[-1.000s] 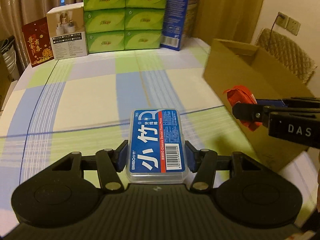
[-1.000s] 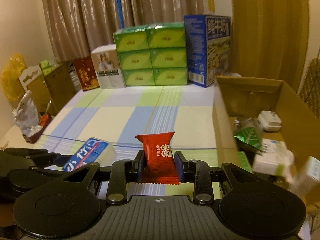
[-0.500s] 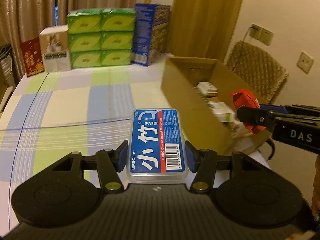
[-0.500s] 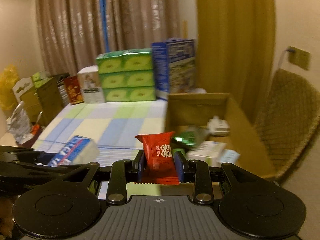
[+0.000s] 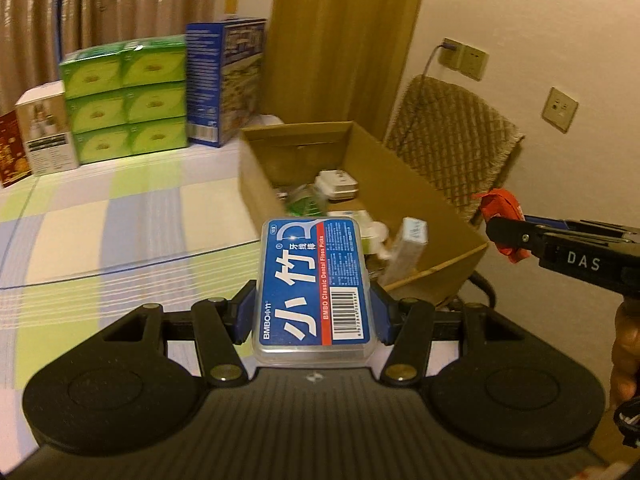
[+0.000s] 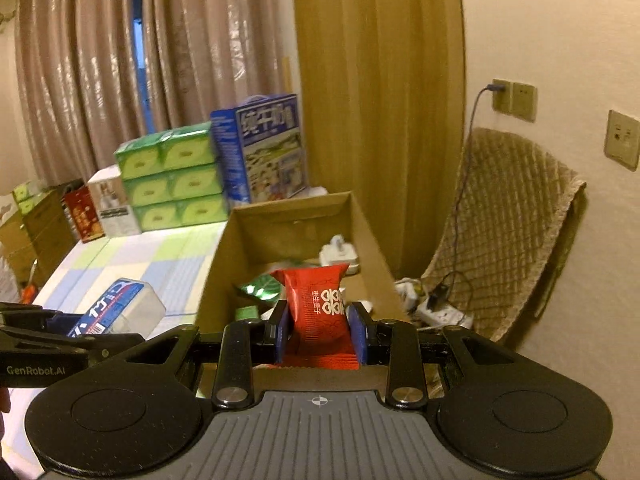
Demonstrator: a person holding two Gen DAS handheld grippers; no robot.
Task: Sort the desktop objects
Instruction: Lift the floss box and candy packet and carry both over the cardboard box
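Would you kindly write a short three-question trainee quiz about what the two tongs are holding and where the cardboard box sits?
1. True or false: the left tongs grip a blue floss box.
2. What do the right tongs hold? A) green packet B) red sachet C) white plug
3. Fill in: the open cardboard box is already ____ (empty / partly filled).

Key: 1 true; 2 B; 3 partly filled, with a white plug and a green packet among its contents.
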